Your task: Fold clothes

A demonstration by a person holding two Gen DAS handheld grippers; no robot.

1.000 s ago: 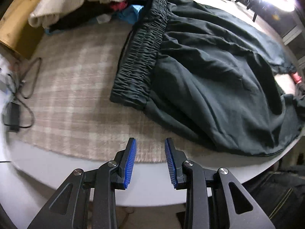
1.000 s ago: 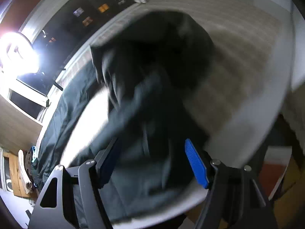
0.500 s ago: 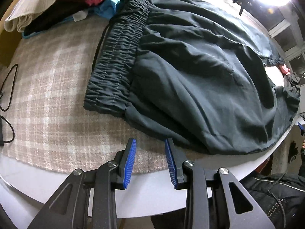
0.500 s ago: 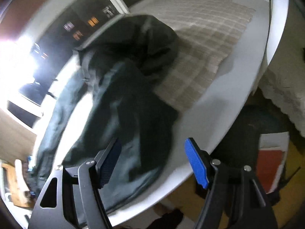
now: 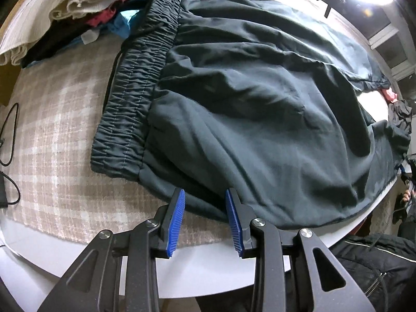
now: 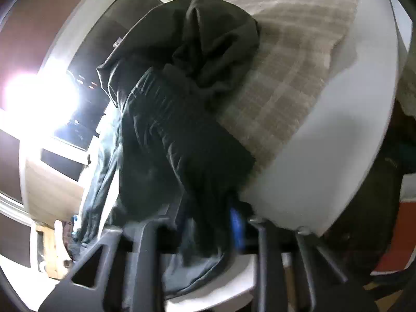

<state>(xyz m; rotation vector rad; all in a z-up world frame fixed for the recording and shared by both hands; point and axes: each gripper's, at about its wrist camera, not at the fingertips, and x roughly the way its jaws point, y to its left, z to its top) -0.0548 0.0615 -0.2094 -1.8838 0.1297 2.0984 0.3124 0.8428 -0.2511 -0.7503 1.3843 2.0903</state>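
Observation:
Dark grey-green trousers point(image 5: 247, 98) with a gathered elastic waistband point(image 5: 135, 88) lie spread on a plaid cloth point(image 5: 52, 130) over a white round table point(image 5: 213, 267). My left gripper point(image 5: 205, 202) is open, its blue pads at the near edge of the trousers below the waistband, with the hem fabric just between the tips. In the right wrist view the trousers' leg end point(image 6: 182, 143) hangs over the table edge, and my right gripper point(image 6: 208, 223) has fabric between its fingers; the blur hides whether it is closed.
A pile of other clothes point(image 5: 85, 7) sits at the far left of the table. A black cable point(image 5: 10, 130) lies at the left edge. A bright lamp point(image 6: 39, 98) glares. A dark jacket point(image 5: 377, 267) is below the table's edge.
My left gripper has moved forward to the trousers' near edge. My right gripper has moved onto the hanging leg end, and its fingers now stand closer together around the fabric.

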